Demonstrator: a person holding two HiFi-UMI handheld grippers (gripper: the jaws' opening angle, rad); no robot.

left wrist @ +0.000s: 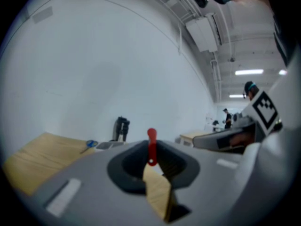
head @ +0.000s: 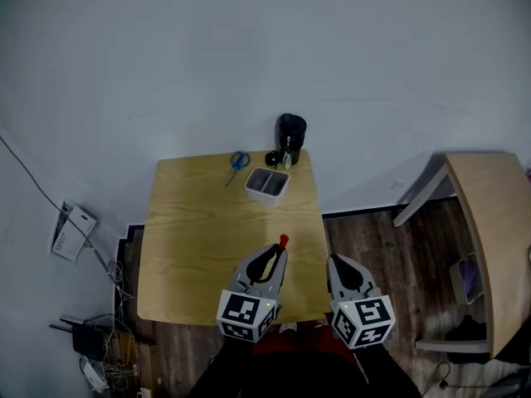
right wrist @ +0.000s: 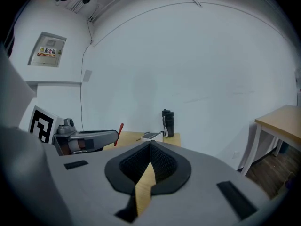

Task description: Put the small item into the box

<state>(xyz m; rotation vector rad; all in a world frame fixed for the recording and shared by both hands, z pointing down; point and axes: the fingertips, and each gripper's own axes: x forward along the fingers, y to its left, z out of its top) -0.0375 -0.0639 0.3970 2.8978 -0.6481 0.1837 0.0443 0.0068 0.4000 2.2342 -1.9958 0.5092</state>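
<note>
A thin red item [head: 283, 242] sticks out of the tips of my left gripper [head: 279, 251], which is shut on it above the near right part of the wooden table [head: 199, 247]. In the left gripper view the red item [left wrist: 151, 146] stands upright between the closed jaws. The white box [head: 267, 185] sits at the table's far right, open at the top, well ahead of the left gripper. My right gripper [head: 333, 264] is held just off the table's right edge, jaws shut with nothing between them; its own view shows the box [right wrist: 151, 136] and the red item [right wrist: 121, 128].
Blue-handled scissors [head: 238, 163] lie left of the box. A black bottle [head: 290, 138] stands at the table's far right corner, behind the box. Another wooden table [head: 498, 247] stands to the right across the wood floor. Cables and a router [head: 75, 232] lie at left.
</note>
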